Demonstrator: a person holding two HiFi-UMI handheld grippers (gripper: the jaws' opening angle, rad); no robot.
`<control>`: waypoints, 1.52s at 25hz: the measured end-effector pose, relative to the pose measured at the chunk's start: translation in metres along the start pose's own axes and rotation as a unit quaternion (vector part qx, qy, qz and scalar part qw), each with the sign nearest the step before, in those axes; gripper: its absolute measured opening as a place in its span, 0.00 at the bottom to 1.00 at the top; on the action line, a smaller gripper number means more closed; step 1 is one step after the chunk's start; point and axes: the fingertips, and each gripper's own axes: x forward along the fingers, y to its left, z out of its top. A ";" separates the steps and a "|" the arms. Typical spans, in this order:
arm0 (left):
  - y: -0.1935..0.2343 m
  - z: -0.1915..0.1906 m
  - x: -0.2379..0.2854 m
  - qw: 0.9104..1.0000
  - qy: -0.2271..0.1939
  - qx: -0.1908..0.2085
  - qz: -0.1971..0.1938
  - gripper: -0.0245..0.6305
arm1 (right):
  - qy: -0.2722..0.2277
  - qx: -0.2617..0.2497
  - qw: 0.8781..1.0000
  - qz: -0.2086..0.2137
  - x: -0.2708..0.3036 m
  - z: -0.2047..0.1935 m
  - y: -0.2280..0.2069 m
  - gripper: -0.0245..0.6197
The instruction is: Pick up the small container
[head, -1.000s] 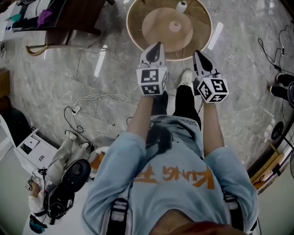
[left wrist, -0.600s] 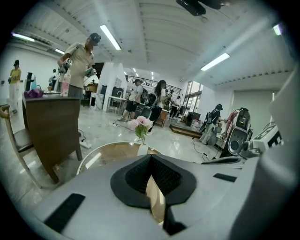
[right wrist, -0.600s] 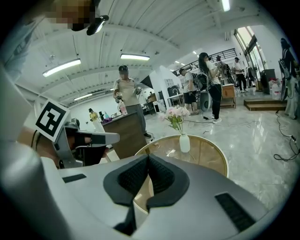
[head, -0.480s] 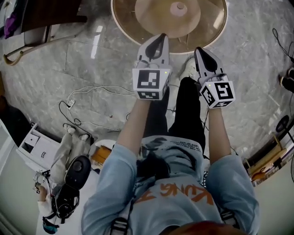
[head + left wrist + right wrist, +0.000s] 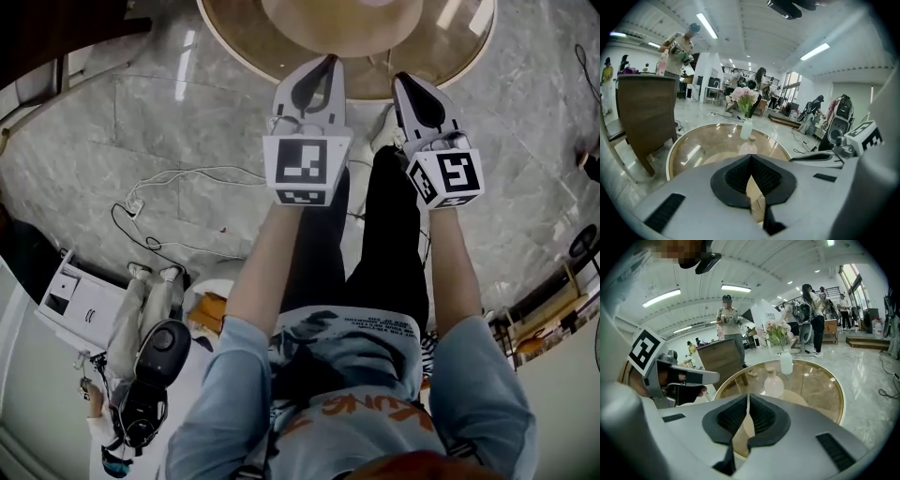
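Not yet reached the small corked bottle (image 5: 773,383), upright on the round glass table (image 5: 820,385), far ahead, just near of the flower vase (image 5: 786,363). Holding nothing: left gripper (image 5: 751,157) pinched together, right gripper (image 5: 748,395) opening from a thin slit. Left to do: reaching, gripping, lifting.

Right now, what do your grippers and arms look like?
The left gripper and right gripper are white wedge-shaped shells with dark ribbed pads. Each carries a white cube with black square markers. The sleeves are short and light blue. The right jaws are just opening, with nothing between them.
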 end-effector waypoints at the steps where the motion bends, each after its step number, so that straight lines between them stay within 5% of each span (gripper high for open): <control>1: 0.001 -0.004 0.003 1.000 0.004 0.003 -0.003 0.07 | 0.001 -0.002 1.000 0.000 0.006 -0.004 -0.002 0.09; 10: 0.004 -0.015 0.024 1.000 0.020 0.001 -0.005 0.07 | 0.024 -0.051 0.998 -0.002 0.057 -0.025 -0.030 0.22; 18: 0.022 -0.031 0.036 0.999 0.039 -0.013 0.025 0.07 | -0.012 -0.064 0.998 -0.023 0.101 0.001 -0.071 0.30; 26: 0.019 -0.031 0.055 0.998 0.049 -0.012 0.023 0.07 | -0.045 -0.088 0.995 -0.010 0.128 0.031 -0.083 0.30; 33: -0.021 -0.016 0.044 0.999 0.045 -0.013 0.023 0.07 | -0.069 -0.136 0.988 -0.015 0.089 0.054 -0.098 0.28; 38: 0.014 -0.024 0.057 0.998 0.052 -0.028 0.030 0.07 | -0.065 -0.160 0.985 -0.001 0.126 0.049 -0.094 0.30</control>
